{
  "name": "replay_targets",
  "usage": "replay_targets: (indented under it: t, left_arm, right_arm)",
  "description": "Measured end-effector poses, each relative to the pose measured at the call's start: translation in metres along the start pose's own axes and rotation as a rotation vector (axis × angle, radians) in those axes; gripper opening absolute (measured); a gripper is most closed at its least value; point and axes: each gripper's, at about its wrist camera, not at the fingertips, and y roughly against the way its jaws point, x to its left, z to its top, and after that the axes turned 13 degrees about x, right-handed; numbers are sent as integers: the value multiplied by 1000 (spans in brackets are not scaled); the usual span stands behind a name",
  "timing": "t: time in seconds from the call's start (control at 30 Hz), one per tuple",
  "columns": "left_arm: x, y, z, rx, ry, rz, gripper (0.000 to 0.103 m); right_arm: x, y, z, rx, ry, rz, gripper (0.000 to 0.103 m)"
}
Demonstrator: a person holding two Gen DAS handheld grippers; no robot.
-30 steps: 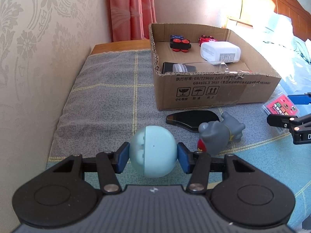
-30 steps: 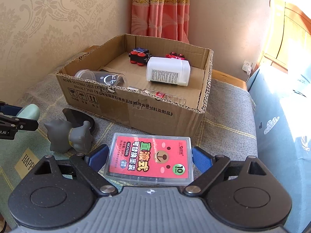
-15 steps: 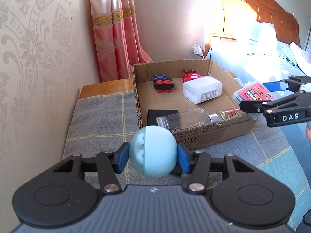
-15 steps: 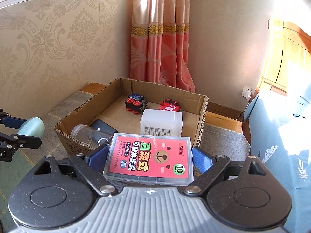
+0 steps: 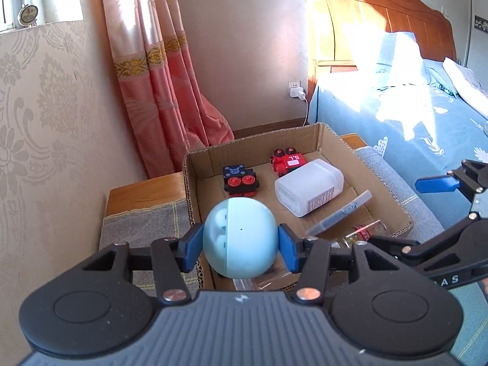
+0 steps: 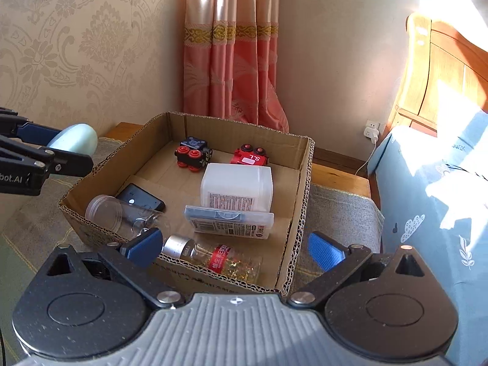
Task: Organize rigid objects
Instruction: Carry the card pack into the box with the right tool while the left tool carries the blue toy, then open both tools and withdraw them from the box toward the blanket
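Note:
My left gripper [image 5: 240,245] is shut on a pale blue round case [image 5: 240,238] and holds it above the near left corner of the cardboard box [image 5: 323,131]. My right gripper [image 6: 235,248] is open and empty above the box's near edge. The clear card case [image 6: 228,221] lies in the box [image 6: 305,183], tilted against a white plastic jar [image 6: 236,186]. It also shows in the left wrist view [image 5: 338,213].
The box also holds a blue toy car [image 6: 193,152], a red toy car [image 6: 251,157], a black device [image 6: 140,201], a clear jar [image 6: 119,215] and a glass bottle with a red label [image 6: 213,256]. The box rests on a grey cloth [image 6: 338,210]. A bed [image 6: 433,183] is right.
My right gripper opened and let the card case drop into the box. Both grippers rose and moved forward over the box; my left still holds the blue case.

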Motion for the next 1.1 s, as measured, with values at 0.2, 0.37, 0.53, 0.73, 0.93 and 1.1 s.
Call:
replay_targets:
  t: [0.2, 0.37, 0.53, 0.73, 0.93, 1.1]
  left_arm:
    - [-7, -30, 27, 30, -26, -14, 52]
    - [-9, -57, 45, 69, -27, 1, 52]
    - [-3, -80, 57, 88, 0, 9, 53]
    - [-6, -70, 54, 45, -27, 41, 98]
    - [-1, -42, 35, 42, -12, 35, 98]
    - [3, -10, 6, -1, 12, 36, 98]
  right_arm:
    - [-7, 18, -21, 10, -52, 23, 103]
    - [-12, 28, -29, 10, -79, 15, 103]
    - [-15, 33, -35, 14, -96, 14, 103]
    - [-14, 34, -38, 21, -99, 15, 103]
    - [-7, 35, -41, 25, -97, 31, 103]
    - [1, 38, -45, 25, -83, 48, 103]
